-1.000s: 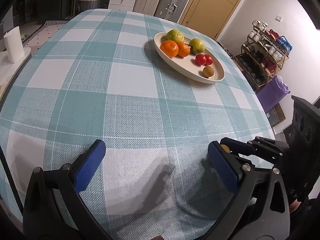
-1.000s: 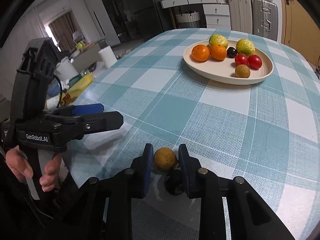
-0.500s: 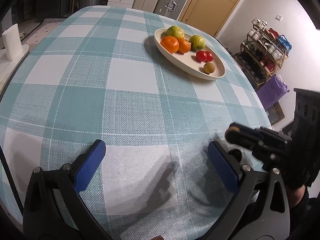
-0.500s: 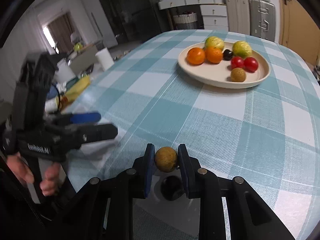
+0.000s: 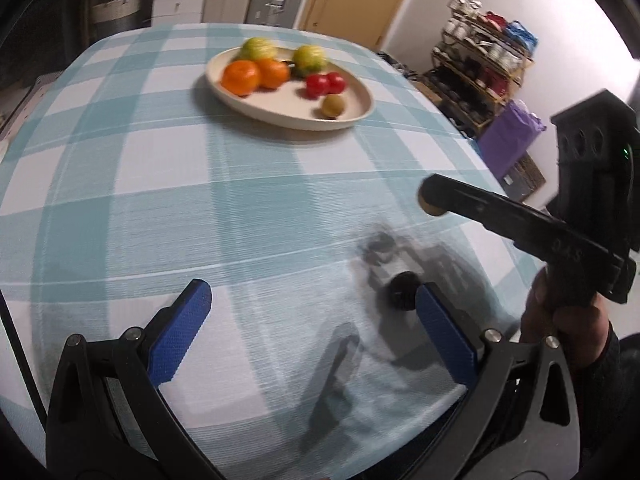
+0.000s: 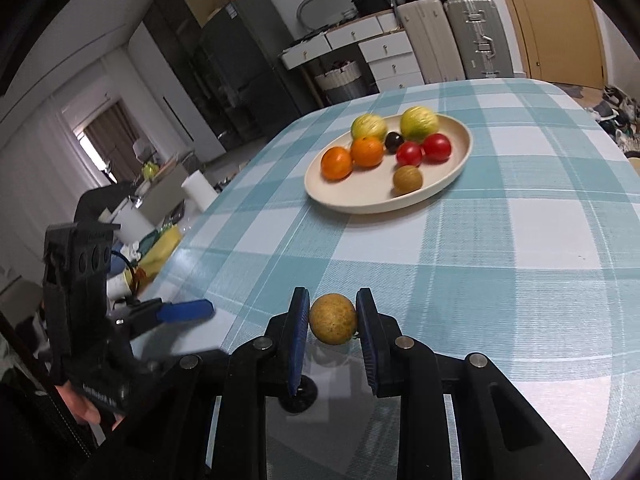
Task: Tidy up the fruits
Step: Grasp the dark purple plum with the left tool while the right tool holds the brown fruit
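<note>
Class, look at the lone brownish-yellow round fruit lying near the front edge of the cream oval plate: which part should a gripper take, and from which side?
Grip the brownish-yellow round fruit across its widest middle, coming from above on the open near side of the cream oval plate. It is a ball, so any diameter works; the red tomatoes crowd its far side.

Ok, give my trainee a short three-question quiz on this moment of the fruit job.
1. True or false: the right gripper is shut on a small brown fruit.
2. How many red fruits lie on the plate? A) one B) two C) four
3. Fill in: the left gripper is ____ and holds nothing.

Key: 1 true; 2 B; 3 open.
</note>
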`<state>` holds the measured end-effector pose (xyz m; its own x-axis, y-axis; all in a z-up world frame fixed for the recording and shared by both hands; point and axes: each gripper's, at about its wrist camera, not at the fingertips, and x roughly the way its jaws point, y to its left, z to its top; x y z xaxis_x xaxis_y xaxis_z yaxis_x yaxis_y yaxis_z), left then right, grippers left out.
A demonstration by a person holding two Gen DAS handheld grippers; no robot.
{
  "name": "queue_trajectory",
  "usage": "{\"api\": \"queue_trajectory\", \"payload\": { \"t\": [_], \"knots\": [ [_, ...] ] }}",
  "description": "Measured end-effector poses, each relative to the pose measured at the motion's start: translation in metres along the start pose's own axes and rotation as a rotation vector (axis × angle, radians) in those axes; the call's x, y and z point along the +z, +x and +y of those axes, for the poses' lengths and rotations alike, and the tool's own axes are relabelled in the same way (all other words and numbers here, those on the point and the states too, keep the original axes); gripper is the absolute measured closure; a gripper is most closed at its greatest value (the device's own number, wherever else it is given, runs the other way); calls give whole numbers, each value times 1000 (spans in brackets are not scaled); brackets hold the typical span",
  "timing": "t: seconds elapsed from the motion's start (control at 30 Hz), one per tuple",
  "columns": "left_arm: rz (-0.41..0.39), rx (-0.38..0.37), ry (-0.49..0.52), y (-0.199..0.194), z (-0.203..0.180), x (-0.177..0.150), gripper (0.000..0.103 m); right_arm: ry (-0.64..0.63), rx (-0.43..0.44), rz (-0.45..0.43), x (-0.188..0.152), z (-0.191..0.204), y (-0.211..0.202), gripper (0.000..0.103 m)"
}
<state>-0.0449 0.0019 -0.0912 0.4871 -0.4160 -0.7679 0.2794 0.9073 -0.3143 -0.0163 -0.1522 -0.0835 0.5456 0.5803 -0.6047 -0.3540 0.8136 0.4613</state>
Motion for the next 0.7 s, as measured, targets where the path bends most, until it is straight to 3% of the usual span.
{"api": "queue_trajectory", "payload": {
  "t": [0.23,0.3,0.43,0.53,0.63,0.7],
  "knots": [
    [35,-40,63,14,-26,3,4,15,8,-39,0,-11,-15,78],
    [52,-43,83,17,-31,4,14,18,12,-48,-1,-13,-17,78],
    [66,-55,133,22,-44,5,23,31,18,-55,-2,-20,-21,78],
    [90,-55,170,27,-53,3,41,35,22,-57,-4,-24,-22,78],
    [106,-49,196,32,-59,1,51,36,26,-59,-5,-26,-23,78],
    [101,-69,204,32,-62,0,72,36,28,-61,-6,-26,-23,78]
  ]
}}
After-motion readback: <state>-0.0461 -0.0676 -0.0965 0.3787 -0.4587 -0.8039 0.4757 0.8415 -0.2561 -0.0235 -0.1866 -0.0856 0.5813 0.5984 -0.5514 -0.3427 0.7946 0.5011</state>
